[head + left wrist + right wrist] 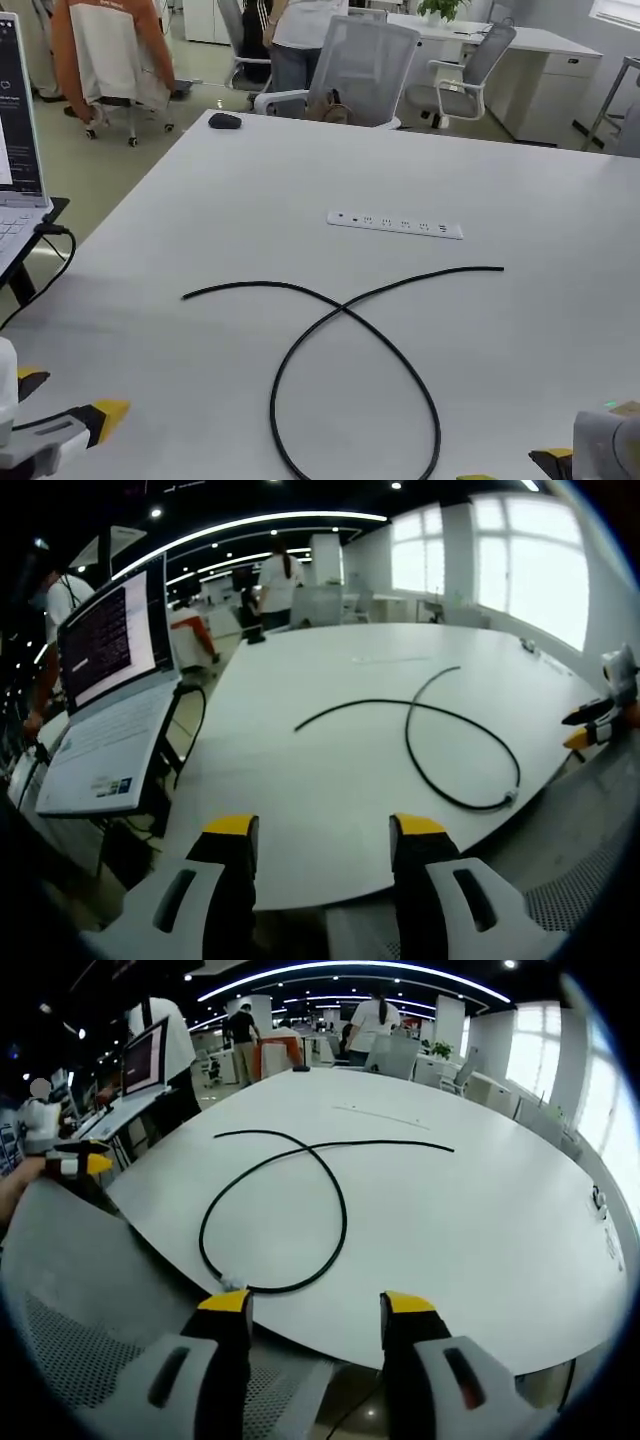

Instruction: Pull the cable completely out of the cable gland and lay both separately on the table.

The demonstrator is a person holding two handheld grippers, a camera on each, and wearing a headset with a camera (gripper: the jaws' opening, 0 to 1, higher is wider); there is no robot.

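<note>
White table [500, 330] spreads across the head view in an open office, with chairs [365, 70] and people beyond its far edge. On it the black cable [345, 308] lies in one big loop that crosses over itself, its two ends pointing left and right. A power strip [395, 224] sits well behind the loop, a mouse [224, 121] near the far edge, and a laptop [15, 150] at the left side. The left gripper [70, 395] shows at the lower left corner and the right gripper [515, 468] at the lower right, both well short of the cable.

From the left gripper view, the left gripper [320, 830] hangs just off the near table edge, its yellow-tipped jaws wide apart with nothing between them. The laptop [110, 710] stands open to the left. The cable [410, 730] lies out on the table [300, 810], and a small pale piece at its near end looks like the gland [510, 798], though it is too small to be sure. The right gripper [585, 725] shows at the right edge.

From the right gripper view, the right gripper [318, 1305] also sits off the table [480, 1230] edge, jaws spread wide and empty. The cable [340, 1210] loops ahead, its gland [232, 1282] end close to the table edge, just beyond the left jaw tip. The left gripper [80, 1165] shows far left.
</note>
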